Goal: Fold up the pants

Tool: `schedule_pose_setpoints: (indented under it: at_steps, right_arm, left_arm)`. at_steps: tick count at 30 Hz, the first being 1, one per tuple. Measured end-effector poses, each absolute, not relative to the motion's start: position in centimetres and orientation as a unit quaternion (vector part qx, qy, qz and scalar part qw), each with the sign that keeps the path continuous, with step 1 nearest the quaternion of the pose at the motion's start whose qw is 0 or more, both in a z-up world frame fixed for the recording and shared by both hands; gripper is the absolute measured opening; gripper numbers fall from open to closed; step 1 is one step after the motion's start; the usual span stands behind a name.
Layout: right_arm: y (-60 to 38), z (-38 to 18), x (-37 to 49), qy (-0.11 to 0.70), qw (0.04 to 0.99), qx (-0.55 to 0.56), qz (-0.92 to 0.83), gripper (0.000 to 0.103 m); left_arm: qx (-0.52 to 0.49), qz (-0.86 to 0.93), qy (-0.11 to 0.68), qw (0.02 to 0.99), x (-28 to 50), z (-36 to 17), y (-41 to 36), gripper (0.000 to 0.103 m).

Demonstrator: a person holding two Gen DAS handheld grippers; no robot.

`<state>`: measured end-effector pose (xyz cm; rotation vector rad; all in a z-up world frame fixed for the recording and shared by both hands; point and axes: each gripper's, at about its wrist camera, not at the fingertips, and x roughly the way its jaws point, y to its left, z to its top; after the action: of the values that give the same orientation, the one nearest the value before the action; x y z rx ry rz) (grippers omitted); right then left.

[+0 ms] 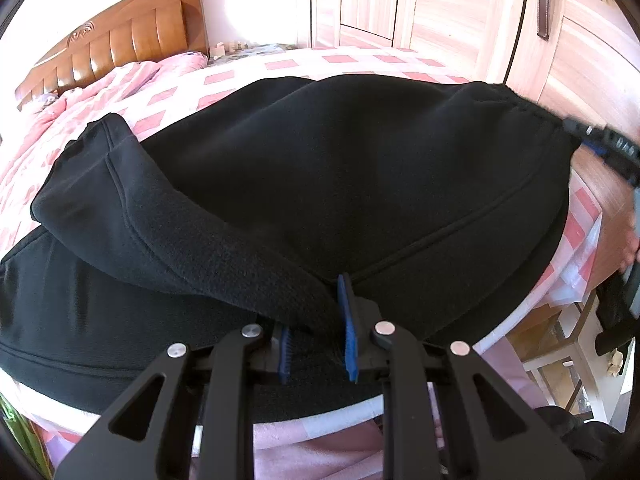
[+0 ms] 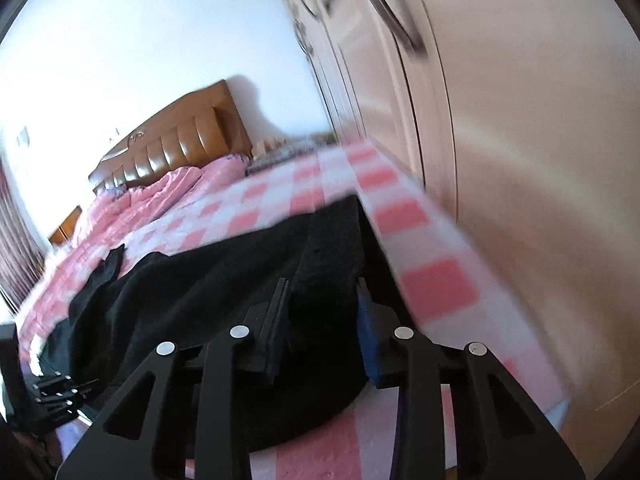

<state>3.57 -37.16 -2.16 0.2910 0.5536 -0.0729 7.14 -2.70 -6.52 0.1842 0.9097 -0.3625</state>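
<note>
Across the checked pink-and-white bedspread (image 1: pixel 224 76) the black pants (image 1: pixel 360 168) lie spread sideways near the bed's near edge, filling the middle of the left wrist view, with one leg end flopped over toward nine o'clock. They look like thick, fleecy knit: soft, limp and fairly heavy for cloth, so they should drape and sag from any held point, not keep a line. The ribbed waistband (image 1: pixel 516 100) at two o'clock and the hems are the firmest places to pinch; loose middle fabric would bunch.

At six o'clock the left gripper (image 1: pixel 316 344) has its blue pads nearly together, clamped on a fold of the pants at the near edge. The right gripper (image 2: pixel 322 320) holds its fingers a little apart with dark cloth between them; that view is smeared by motion, so whether the pads actually press on it I cannot tell.

A rumpled pink quilt (image 1: pixel 80 92) lies toward ten o'clock before the wooden headboard (image 1: pixel 120 40), and pale wardrobe doors (image 1: pixel 440 0) stand close along the bed's far side from twelve to two o'clock. A small dark scrap (image 2: pixel 112 264) lies on the bedspread at nine o'clock in the right wrist view. The quilt could crowd a wide fold toward the headboard.
</note>
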Motion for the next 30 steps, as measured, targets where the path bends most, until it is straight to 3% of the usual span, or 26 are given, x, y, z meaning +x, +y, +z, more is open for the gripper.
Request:
schedule_pose_setpoints:
  at_steps: [3, 8, 15, 22, 26, 28, 30]
  right_arm:
    - [-36.7, -2.4, 4.1, 0.298, 0.947, 0.110, -0.056, 0.032]
    - [-37.7, -5.5, 3.2, 0.318, 0.933, 0.153, -0.073, 0.032]
    - [-36.6, -0.8, 1.5, 0.272, 0.952, 0.127, -0.060, 0.031]
    - [-37.6, -5.9, 1.6, 0.339, 0.928, 0.130, -0.083, 0.032]
    - [-37.9, -5.9, 1.7, 0.343, 0.928, 0.124, -0.080, 0.032]
    - [-37.7, -5.9, 1.9, 0.352, 0.925, 0.112, -0.085, 0.036]
    - [-37.6, -5.8, 1.8, 0.355, 0.924, 0.112, -0.087, 0.048]
  left_arm:
    - [0.086, -0.176, 0.437, 0.878, 7.2, -6.4, -2.7, 0.020]
    - [0.069, -0.183, 0.411, 0.890, 6.4, -4.9, -1.7, 0.019]
    - [0.061, -0.199, 0.376, 0.903, 4.6, -1.4, -0.7, 0.018]
    - [0.100, -0.214, 0.435, 0.869, 4.9, -5.5, -1.7, 0.018]
    - [0.112, -0.218, 0.445, 0.861, 5.1, -6.4, -1.7, 0.018]
    - [0.114, -0.218, 0.446, 0.861, 5.2, -6.7, -1.8, 0.019]
    - [0.108, -0.215, 0.447, 0.862, 5.3, -6.7, -1.7, 0.022]
